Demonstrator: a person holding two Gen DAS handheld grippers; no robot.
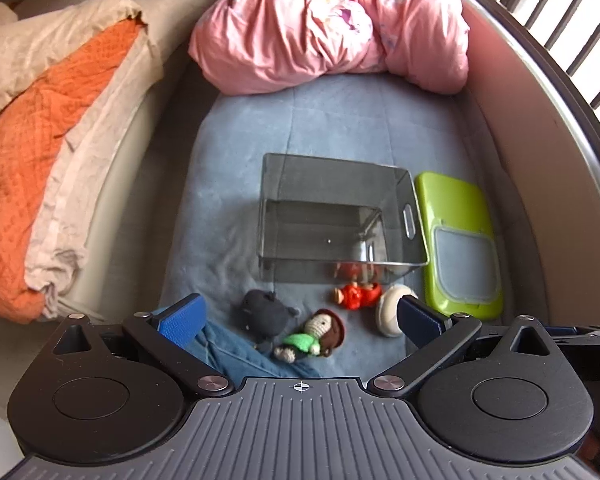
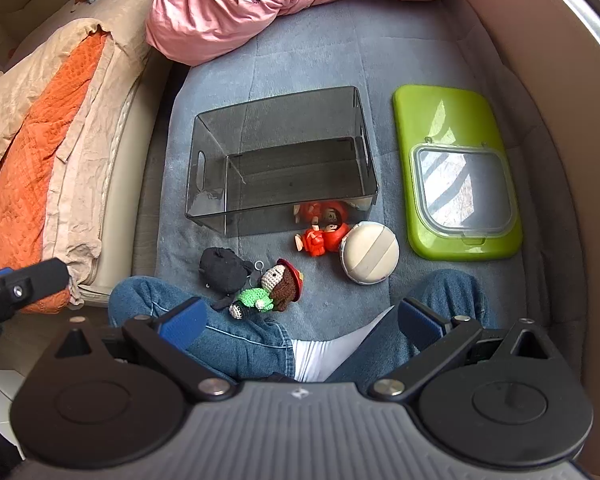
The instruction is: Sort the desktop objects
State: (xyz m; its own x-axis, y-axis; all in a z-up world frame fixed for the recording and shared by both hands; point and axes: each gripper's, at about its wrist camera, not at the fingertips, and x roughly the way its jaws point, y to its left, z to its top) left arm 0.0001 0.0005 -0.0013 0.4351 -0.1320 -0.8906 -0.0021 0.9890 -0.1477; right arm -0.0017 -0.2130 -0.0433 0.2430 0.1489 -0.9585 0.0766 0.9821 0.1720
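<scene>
A smoky transparent bin (image 2: 284,160) sits open-topped and empty on a blue-grey blanket (image 2: 320,64) that covers a bed, with a cut-out handle in each short wall. Just to its right, apart from it, lies a lime-green lid (image 2: 440,112) flat on the blanket, with a clear hinged flap (image 2: 462,192) set into its near half. Four small things lie in a loose row in front of the bin's near wall: a dark grey plush toy (image 2: 222,268) at the left, a crocheted doll (image 2: 272,286) in a green top with brown hair and a red hat just beside it, a red plastic figure (image 2: 320,238) lying close against the bin, its reflection showing in the wall, and a round white case (image 2: 370,252) with a grey band touching that figure on the right. A person's knees in blue jeans (image 2: 236,336) rest on the blanket just below the toys, the doll lying near the left knee. The left gripper (image 1: 300,320) hangs above the toys, jaws spread wide and released, nothing between them. The right gripper (image 2: 300,322) hovers over the person's lap, its jaws likewise fully apart and grasping nothing. A pink duvet (image 2: 236,4) is bunched beyond the bin, and an orange and beige quilt (image 2: 40,128) lies folded on the left.
</scene>
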